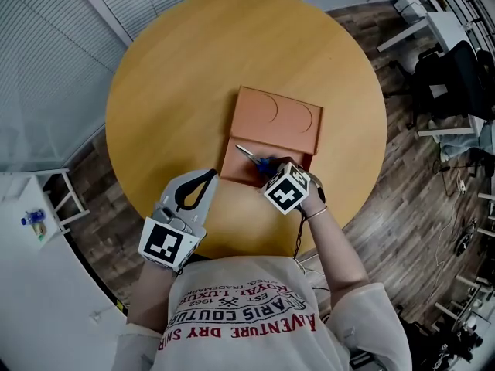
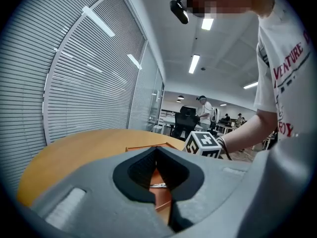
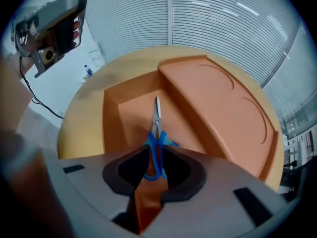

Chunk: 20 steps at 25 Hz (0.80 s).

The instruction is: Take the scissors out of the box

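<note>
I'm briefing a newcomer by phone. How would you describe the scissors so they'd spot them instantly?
On the round wooden table lies a flat orange box, half covered by its lid. In the uncovered end lie the scissors: silver blades, blue handles, the only thing there that isn't orange.

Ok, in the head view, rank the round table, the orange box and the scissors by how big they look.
1. round table, by far the largest
2. orange box
3. scissors, smallest; they lie in the box and only part of them shows
</note>
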Motion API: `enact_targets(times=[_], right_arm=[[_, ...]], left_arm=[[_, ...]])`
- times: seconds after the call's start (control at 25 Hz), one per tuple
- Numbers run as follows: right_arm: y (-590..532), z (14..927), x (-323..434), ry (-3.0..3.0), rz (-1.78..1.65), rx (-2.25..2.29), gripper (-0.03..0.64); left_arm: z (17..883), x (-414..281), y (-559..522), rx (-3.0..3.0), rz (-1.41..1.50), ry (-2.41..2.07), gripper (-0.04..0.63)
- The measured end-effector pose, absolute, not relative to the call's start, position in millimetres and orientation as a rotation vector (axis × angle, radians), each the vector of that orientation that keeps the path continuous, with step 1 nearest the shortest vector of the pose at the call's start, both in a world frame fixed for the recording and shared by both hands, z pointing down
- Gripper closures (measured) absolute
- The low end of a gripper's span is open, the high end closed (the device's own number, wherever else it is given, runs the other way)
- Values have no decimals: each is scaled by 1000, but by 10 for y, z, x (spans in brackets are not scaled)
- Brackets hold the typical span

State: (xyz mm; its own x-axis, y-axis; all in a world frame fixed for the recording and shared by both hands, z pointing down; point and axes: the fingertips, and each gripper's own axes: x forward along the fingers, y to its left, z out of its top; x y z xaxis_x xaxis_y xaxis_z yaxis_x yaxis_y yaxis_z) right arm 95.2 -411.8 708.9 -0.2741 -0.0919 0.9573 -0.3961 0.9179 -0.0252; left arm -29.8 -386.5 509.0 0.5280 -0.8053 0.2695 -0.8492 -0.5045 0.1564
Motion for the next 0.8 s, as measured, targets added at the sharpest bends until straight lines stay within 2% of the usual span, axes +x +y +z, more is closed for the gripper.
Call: enact_targets(times=[0.24, 0.8], right_arm=[[-4161, 7095, 1018, -1790, 252, 354, 472], [-4210, 7211, 1045, -1745, 238, 313, 479]], left_arm=[[5030, -346, -3883, 2493, 218, -1399, 586], [5060, -408, -3932, 2503, 216, -1405, 586]])
